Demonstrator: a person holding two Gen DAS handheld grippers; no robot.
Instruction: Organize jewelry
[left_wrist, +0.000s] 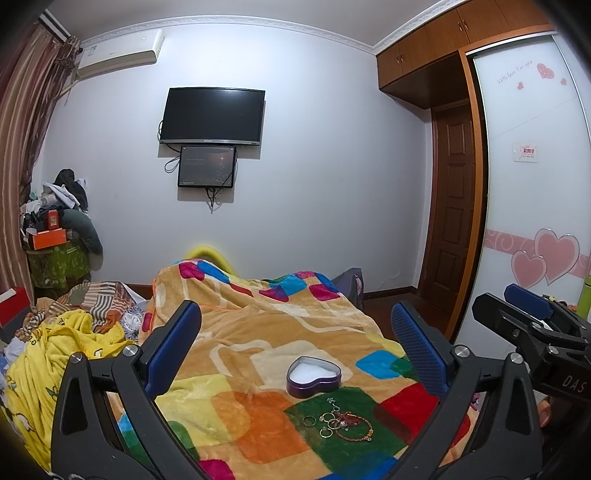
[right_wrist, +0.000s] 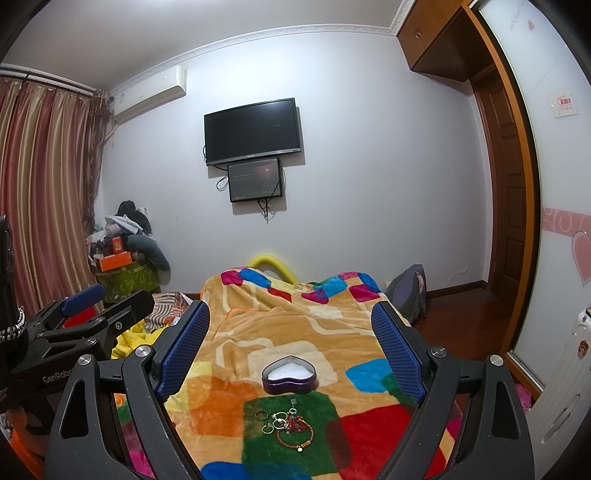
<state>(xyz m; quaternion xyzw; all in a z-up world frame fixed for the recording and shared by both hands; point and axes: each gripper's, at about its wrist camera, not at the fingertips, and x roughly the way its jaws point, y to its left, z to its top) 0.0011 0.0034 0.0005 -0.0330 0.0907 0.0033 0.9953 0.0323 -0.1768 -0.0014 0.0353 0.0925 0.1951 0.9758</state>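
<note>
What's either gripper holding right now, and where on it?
Nothing. The left gripper and right gripper are both open and empty above the blanket. The jewelry lies loose in front of the heart-shaped tin.

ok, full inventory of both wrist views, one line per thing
heart-shaped tin: 1, purple, white lining, open, on the blanket
rings: several, gold and silver, loose on the green patch in front of the tin
red bracelet: 1, beside the rings
blanket: 1, orange with coloured patches, over the bed
TV: 1, black, on the far wall
small screen: 1, under the TV
air conditioner: 1, white, upper left of the wall
curtains: striped red, left
clutter pile: clothes and an orange box, far left corner
wardrobe: white door, pink hearts, right
left tongs: open, above the bed
right tongs: open, above the bed
</note>
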